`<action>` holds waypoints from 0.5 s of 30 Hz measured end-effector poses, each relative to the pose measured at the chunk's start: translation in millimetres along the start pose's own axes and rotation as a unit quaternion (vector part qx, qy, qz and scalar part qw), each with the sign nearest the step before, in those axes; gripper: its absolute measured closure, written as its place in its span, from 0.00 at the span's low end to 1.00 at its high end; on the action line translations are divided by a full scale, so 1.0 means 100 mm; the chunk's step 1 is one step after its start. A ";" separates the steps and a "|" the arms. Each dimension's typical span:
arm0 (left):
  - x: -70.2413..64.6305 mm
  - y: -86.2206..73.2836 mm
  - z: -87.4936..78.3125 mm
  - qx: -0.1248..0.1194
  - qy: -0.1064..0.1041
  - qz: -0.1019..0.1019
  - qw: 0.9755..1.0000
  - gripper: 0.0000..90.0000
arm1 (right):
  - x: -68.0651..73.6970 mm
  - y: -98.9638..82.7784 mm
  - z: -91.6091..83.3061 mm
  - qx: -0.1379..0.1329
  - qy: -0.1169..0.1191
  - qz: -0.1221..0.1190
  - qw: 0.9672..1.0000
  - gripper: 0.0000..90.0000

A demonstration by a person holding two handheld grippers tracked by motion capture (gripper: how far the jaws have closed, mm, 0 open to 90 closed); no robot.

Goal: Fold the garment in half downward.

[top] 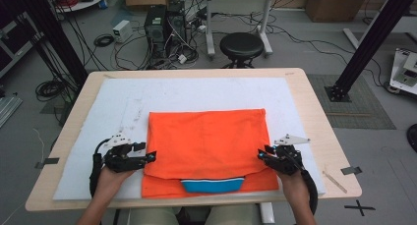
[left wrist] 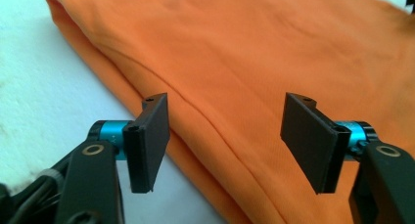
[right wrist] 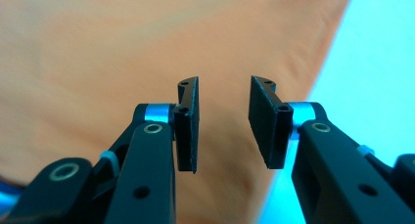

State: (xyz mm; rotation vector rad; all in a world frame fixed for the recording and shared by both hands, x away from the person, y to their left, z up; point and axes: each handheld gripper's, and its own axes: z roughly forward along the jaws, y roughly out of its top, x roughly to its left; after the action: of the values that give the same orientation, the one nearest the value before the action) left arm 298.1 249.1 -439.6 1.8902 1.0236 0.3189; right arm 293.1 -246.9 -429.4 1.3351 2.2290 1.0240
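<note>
The left claw [top: 150, 156] stands released, its 2 black jaws wide apart at the left edge of the folded orange garment [top: 209, 144]; in the left gripper view the claw [left wrist: 225, 136] has cloth showing between its jaws, and whether its pads brush the fabric is hard to make out; the right claw [top: 261, 156] is also released, with a narrower gap, at the garment's right edge; in the right gripper view that claw [right wrist: 224, 123] has nothing pinched between its jaws, and the orange cloth behind is badly blurred; the garment lies flat on the white pad [top: 123, 99] that covers the bench [top: 314, 112], toward the bench's near edge and about midway between its left and right edges; a blue collar [top: 212, 185] peeks from under the folded layer at the garment's near edge, its inner part hidden; both forearms are cut off by the bottom of the high view.
</note>
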 end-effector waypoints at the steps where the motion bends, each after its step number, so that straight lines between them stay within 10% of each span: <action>1: 0.00 -0.01 -0.01 0.000 0.007 0.001 1.000 0.43 | -0.02 -0.04 -0.01 0.009 -0.011 0.000 1.000 0.73; 11: 0.07 -0.01 -0.04 -0.011 0.021 -0.017 1.000 0.43 | -0.03 -0.16 -0.04 0.050 -0.039 -0.011 0.998 0.94; 15: 0.14 0.04 -0.01 -0.024 0.024 -0.027 0.999 0.38 | -0.12 -0.10 -0.12 0.019 -0.008 0.022 1.000 0.67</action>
State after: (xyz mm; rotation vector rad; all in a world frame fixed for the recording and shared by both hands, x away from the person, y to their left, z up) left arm 308.9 259.6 -438.5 1.8161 1.0877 0.3569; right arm 285.5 -265.4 -429.6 1.4093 2.2271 0.9873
